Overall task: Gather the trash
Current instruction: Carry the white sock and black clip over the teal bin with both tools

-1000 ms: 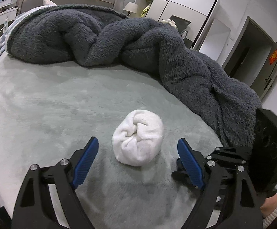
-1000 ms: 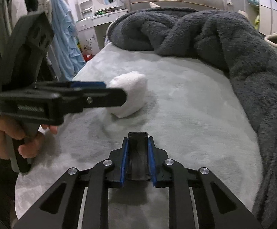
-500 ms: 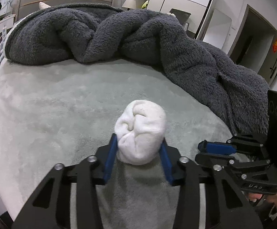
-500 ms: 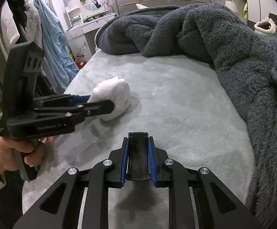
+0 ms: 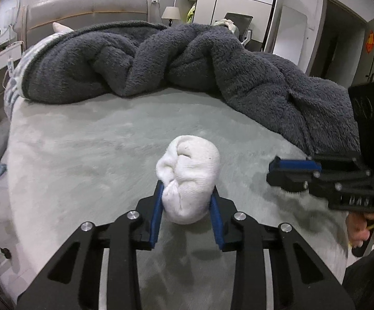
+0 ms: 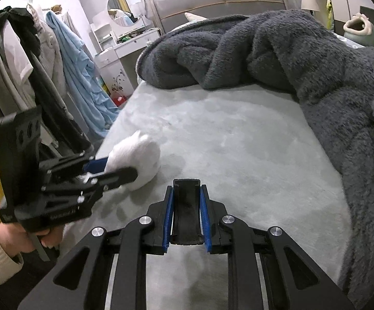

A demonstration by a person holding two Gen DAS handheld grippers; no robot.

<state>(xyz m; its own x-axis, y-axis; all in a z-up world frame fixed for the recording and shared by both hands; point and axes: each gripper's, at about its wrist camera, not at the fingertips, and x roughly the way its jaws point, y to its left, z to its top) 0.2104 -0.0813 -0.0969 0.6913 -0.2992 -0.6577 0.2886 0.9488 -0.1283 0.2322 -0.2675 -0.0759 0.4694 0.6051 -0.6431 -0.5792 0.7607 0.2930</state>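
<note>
Both grippers are hanging over the near end of the bed. On the left, the gripper (image 5: 187,206) is squeezing a white rolled-up sock (image 5: 189,180) between its blue pads (image 5: 156,214), one pad pressing into each side of the bundle, whose wrinkled end is bulging out past the fingertips. From the right-hand camera the same sock (image 6: 137,160) is showing as a white lump sticking out of that tool, which a hand (image 6: 24,240) in a cream knitted cuff is gripping by its handle. Whether the sock is touching the covers or hanging just above them is hard to tell from here.

On the right, the gripper (image 6: 186,206) is drawn in narrow around a black block (image 6: 187,214) sitting between its blue pads, and it is hovering just beside the other tool.

Beneath them, a pale grey-green bedspread (image 5: 88,155) is stretching away toward a dark grey fleecy blanket (image 5: 187,59), which is lying heaped along the far side below a padded headboard (image 5: 83,7). Clothes (image 6: 78,64) are hanging to the left of the bed.
</note>
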